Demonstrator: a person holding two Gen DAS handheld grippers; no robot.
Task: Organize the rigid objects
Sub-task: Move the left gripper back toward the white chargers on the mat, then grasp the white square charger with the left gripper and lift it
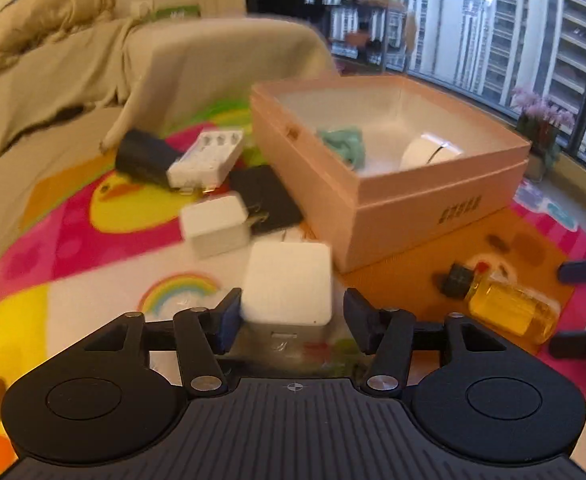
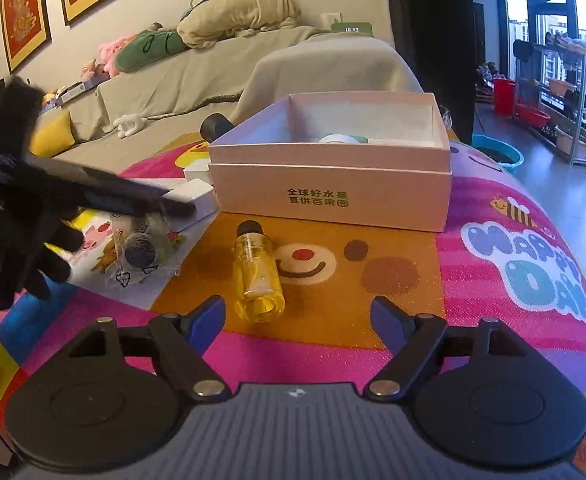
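My left gripper [image 1: 291,310] is open, its fingers either side of a white cube charger [image 1: 287,282] on the mat; the left pad is close to it, the right pad stands apart. Behind it lie a second white charger [image 1: 215,224], a white battery case [image 1: 207,158], a black cylinder [image 1: 145,156] and a black flat card [image 1: 265,198]. The pink open box [image 1: 393,196] holds a green item [image 1: 343,146] and a white round item [image 1: 429,152]. My right gripper [image 2: 297,320] is open, just in front of a yellow bottle [image 2: 257,276] lying on the mat.
The colourful play mat [image 2: 493,280] covers the surface. A clear bag with a black-capped item [image 2: 141,248] lies left of the bottle. A beige covered sofa [image 2: 197,76] stands behind. The left hand and gripper [image 2: 33,200] show at the left of the right wrist view.
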